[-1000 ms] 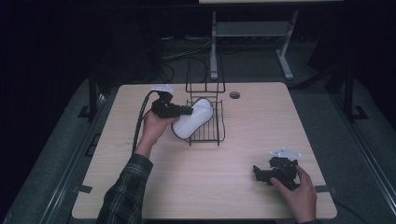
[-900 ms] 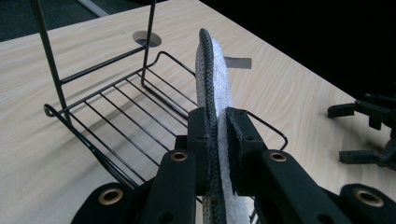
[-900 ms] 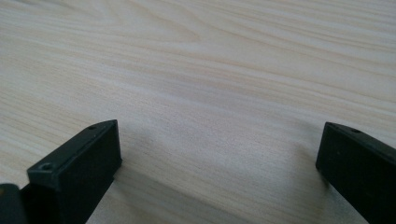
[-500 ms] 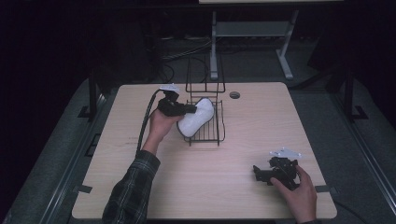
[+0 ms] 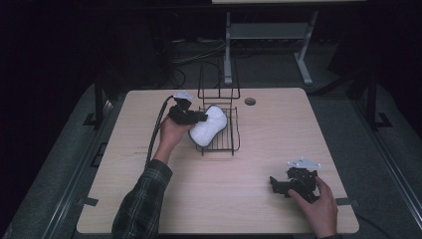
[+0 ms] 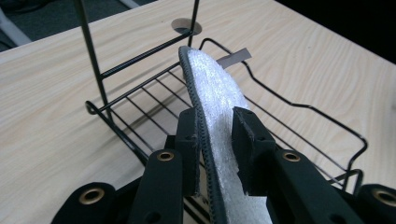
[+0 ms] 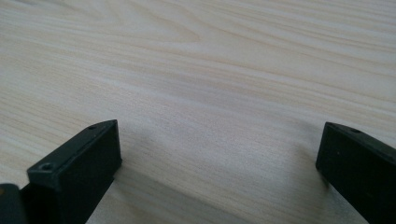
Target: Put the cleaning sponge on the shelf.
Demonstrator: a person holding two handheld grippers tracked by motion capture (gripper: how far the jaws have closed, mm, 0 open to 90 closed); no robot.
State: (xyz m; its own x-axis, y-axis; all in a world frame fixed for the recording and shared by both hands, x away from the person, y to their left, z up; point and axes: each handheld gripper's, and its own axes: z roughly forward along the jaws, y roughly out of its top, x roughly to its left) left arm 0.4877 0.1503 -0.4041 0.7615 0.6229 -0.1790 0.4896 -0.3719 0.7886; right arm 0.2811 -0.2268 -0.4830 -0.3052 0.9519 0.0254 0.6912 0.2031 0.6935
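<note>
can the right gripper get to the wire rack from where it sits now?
Probably yes. The right gripper rests open near the front right of the table, with bare wood between it and the wire rack. The left gripper already holds a white pad over the rack's left side, so it should approach from the right.

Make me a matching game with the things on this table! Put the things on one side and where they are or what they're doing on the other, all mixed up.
Things:
1. left tongs
2. right tongs
3. wire rack
4. round hole

States:
A. open, low over bare wood
B. near the far edge of the table
C. shut on the white pad
D. black, standing on the table under the pad

Pairs: 1-C, 2-A, 3-D, 4-B
</note>
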